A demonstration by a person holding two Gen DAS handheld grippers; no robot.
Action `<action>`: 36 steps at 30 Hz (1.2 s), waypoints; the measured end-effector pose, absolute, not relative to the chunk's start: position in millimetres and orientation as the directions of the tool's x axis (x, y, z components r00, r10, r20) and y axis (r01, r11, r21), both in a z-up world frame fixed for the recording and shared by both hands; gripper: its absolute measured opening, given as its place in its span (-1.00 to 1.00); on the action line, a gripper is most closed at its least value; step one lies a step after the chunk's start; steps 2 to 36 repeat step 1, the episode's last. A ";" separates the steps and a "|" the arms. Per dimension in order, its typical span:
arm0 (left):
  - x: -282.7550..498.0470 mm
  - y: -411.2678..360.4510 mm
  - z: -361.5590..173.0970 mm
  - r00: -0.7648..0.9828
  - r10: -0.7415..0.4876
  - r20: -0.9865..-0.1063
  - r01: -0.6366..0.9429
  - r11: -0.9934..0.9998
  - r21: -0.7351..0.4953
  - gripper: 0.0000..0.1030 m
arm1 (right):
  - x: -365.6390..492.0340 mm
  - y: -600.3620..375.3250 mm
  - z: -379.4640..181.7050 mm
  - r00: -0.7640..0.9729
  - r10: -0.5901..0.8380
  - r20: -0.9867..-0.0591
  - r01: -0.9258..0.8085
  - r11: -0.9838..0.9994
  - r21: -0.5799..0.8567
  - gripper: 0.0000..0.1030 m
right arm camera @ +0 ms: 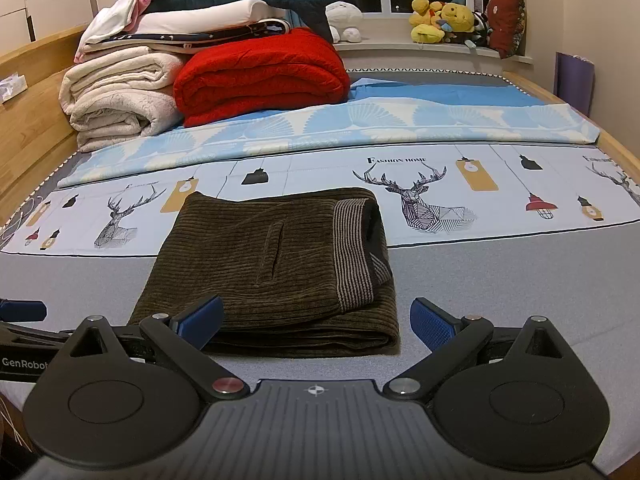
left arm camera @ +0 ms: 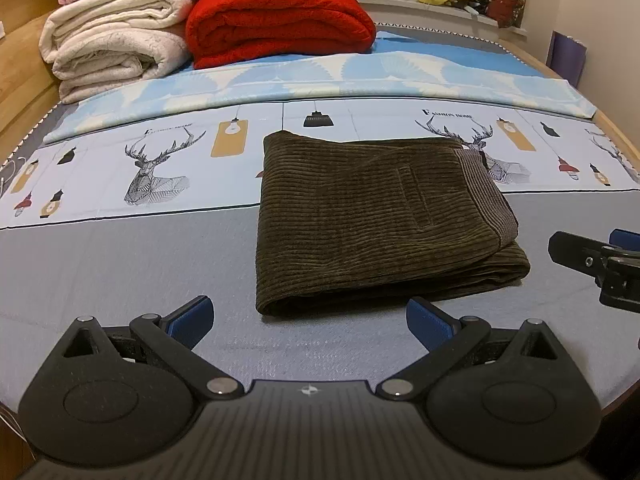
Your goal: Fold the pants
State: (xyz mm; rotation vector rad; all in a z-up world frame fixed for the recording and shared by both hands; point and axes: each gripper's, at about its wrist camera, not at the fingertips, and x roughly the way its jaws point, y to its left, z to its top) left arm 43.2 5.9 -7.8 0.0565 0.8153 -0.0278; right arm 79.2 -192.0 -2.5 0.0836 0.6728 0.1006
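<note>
Dark olive corduroy pants [left arm camera: 372,220] lie folded into a compact rectangle on the bed, their ribbed waistband [right arm camera: 354,252] at the right side. In the left wrist view my left gripper [left arm camera: 308,322] stands open just in front of the near fold, nothing between its blue pads. My right gripper [right arm camera: 316,322] is open too, close before the pants' [right arm camera: 276,264] near edge and empty. The right gripper [left arm camera: 592,258] also shows at the right rim of the left wrist view, and the left gripper's fingertip [right arm camera: 22,310] at the left rim of the right wrist view.
The bed sheet [left arm camera: 120,264] is grey in front, with a deer print further back. Folded cream blankets [left arm camera: 116,44] and a red blanket [left arm camera: 280,20] are stacked at the back left. Plush toys [right arm camera: 448,20] sit on the windowsill. A wooden bed frame [left arm camera: 20,76] runs along the left.
</note>
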 end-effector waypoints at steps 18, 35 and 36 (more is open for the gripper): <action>43.5 5.8 -7.8 0.685 -0.002 -0.728 0.046 0.998 0.041 0.99 | 79.1 -192.2 -2.3 0.777 0.121 -0.617 -0.067 0.992 0.110 0.93; 43.5 5.8 -7.8 0.685 -0.002 -0.728 0.046 0.998 0.041 0.99 | 79.1 -192.2 -2.3 0.777 0.121 -0.617 -0.067 0.992 0.110 0.93; 43.5 5.8 -7.8 0.685 -0.002 -0.728 0.046 0.998 0.041 0.99 | 79.1 -192.2 -2.3 0.777 0.121 -0.617 -0.067 0.992 0.110 0.93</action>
